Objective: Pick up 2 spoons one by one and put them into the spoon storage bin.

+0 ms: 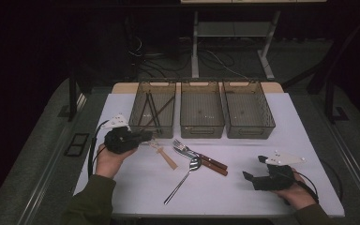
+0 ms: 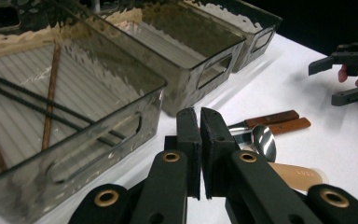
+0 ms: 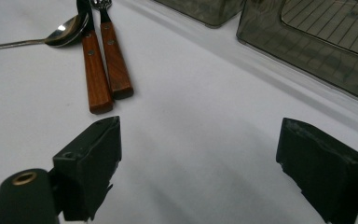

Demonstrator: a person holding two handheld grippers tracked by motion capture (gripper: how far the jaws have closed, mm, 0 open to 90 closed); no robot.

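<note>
Left claw (image 1: 143,136) hovers with its jaws together on nothing, just in front of the near wall of the left bin (image 1: 153,108), which already holds several dark and brown sticks (image 1: 151,108). Its tips point toward the loose cutlery on the white table (image 1: 281,131): a pale wooden utensil (image 1: 164,154) lies closest, then a fork (image 1: 183,148), a spoon (image 1: 183,176) and two wood-handled pieces (image 1: 214,165) bunched in the middle.

The main risk, as I judge it, is that the jaws, brought down as they stand, would only push the wooden utensil along the smooth top instead of gripping it. The bin wall sits close behind the claw, so a careless swing back could knock it. Fork, spoon and wooden handles overlap, so lifting one may drag or flip its neighbours.

The middle bin (image 1: 202,110) and right bin (image 1: 248,110) look empty and stand side by side, nearly touching, leaving no gap to pass between them; any drop must come from above.

Right claw (image 1: 255,168) rests low near the front right of the table, jaws wide apart and holding nothing. Bare table lies ahead of it, with the wooden handles nearest. The front edge is close under that hand (image 1: 296,194), so little room remains to pull back.
</note>
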